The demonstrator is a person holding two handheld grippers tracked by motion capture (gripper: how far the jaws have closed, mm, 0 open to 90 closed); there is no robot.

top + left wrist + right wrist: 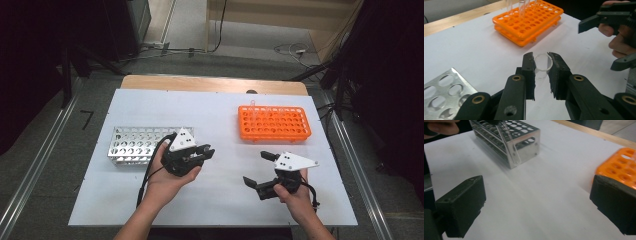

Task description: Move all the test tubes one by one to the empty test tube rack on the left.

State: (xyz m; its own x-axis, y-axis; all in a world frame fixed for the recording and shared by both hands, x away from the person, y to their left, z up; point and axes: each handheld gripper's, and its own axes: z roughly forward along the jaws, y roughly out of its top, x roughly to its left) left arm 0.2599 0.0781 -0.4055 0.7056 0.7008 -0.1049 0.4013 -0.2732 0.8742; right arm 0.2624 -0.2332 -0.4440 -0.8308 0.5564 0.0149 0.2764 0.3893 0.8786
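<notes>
1. High view has the left gripper [206, 151] near the middle of the white table [215, 107], just in front of the metal rack [135, 145].
2. Left gripper view: the jaws are clamped on a clear glass test tube [543, 62], seen end-on between the pads, held above the table.
3. That tube [510, 142] shows up slanted in front of the metal rack [524, 137] in the right gripper view.
4. Right gripper [260, 169] sits near the front right, jaws spread wide with nothing between them.
5. Orange rack [274, 122] sits at the back right, with a few clear tubes [521, 7] standing in it.
</notes>
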